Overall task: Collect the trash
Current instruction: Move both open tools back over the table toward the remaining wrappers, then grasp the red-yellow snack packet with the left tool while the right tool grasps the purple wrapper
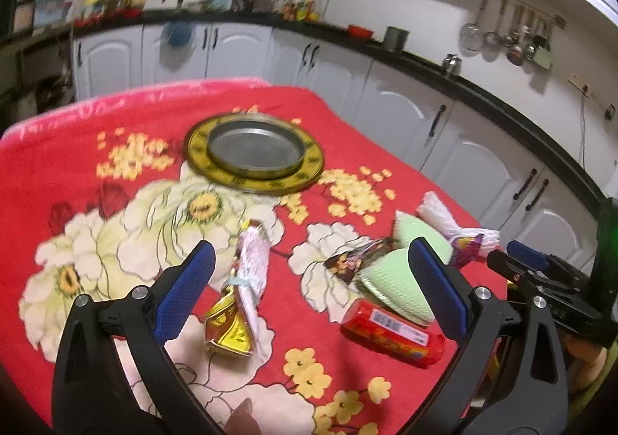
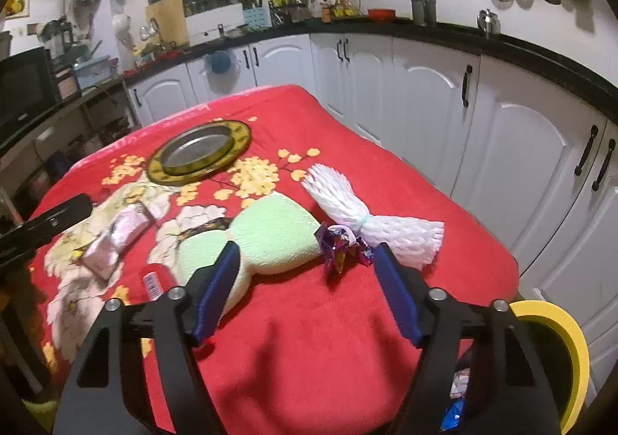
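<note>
While the purple candy wrapper (image 2: 342,247) lies crumpled on the red flowered cloth (image 2: 309,319) covering the desk, the right gripper (image 2: 305,261) hovers just before it, jaws released and empty. Beside it lie green foam (image 2: 270,234) and white netting (image 2: 363,215). The left gripper (image 1: 309,261) likewise hangs with jaws released above a gold wrapper (image 1: 228,323).
</note>
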The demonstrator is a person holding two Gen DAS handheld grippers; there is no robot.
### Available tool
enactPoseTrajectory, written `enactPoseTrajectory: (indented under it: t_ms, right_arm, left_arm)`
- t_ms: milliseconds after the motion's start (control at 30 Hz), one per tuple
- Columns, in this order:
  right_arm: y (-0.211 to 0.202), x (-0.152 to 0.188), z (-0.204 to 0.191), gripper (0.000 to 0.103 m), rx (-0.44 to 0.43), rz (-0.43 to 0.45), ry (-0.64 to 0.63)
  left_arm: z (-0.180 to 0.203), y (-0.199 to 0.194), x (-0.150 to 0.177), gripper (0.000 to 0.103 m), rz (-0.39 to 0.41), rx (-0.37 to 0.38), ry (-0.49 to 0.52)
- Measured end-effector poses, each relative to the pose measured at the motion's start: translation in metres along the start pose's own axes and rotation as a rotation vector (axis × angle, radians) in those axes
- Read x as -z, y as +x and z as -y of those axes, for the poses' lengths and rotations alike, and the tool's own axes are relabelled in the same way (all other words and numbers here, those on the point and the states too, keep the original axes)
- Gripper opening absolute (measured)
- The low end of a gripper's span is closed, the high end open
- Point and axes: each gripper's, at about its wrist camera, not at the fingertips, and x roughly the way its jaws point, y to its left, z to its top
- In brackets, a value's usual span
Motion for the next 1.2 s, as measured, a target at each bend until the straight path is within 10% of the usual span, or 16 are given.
enactPoseTrajectory:
  t_ms: [533,800,1200]
  right_arm:
    - [0.046,0.001,0.016,0.012,0.009,-0.080,0.064]
    - [0.025,0.011,0.013,0.011,-0.041,-0.065,0.080]
    - [-0.007,0.025,0.005,0.009,-0.118,-0.067,0.085]
  left_arm:
    - [-0.023,0.037,0.016,0.068,-0.139,-0.061,-0.046]
    - [-0.040,0.052,0.023,0.030,-0.213,-0.084,-0.113]
    - [-0.041,0.040,0.016,0.026,-0.195,-0.028,-0.142]
